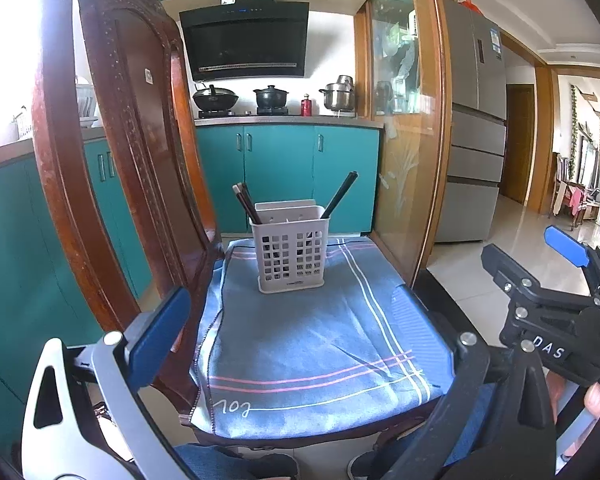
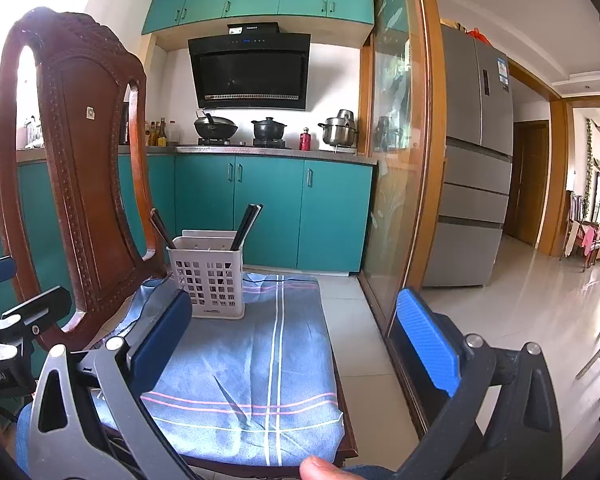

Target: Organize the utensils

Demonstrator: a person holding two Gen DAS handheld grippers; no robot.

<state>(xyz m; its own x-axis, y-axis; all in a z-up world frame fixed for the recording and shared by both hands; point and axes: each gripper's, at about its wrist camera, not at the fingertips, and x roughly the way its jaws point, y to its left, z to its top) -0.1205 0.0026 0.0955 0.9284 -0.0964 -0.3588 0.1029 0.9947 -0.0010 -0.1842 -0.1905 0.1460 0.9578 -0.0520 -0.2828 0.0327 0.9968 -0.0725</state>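
A white slotted utensil holder (image 1: pixel 290 246) stands upright on a blue striped cloth (image 1: pixel 312 340) at the far part of a wooden chair seat. Dark chopsticks lean out of it at its left (image 1: pixel 246 202) and right (image 1: pixel 340 194). The holder also shows in the right wrist view (image 2: pixel 208 276). My left gripper (image 1: pixel 296 328) is open and empty, above the near half of the cloth. My right gripper (image 2: pixel 296 344) is open and empty, over the cloth's right part, and shows at the right of the left wrist view (image 1: pixel 556 280).
The carved chair back (image 1: pixel 112 152) rises at the left. A glass sliding door with a wooden frame (image 1: pixel 412 128) stands close on the right. Teal cabinets (image 1: pixel 284 168) with a stove and pots lie behind. A grey fridge (image 2: pixel 472 168) and tiled floor are at the right.
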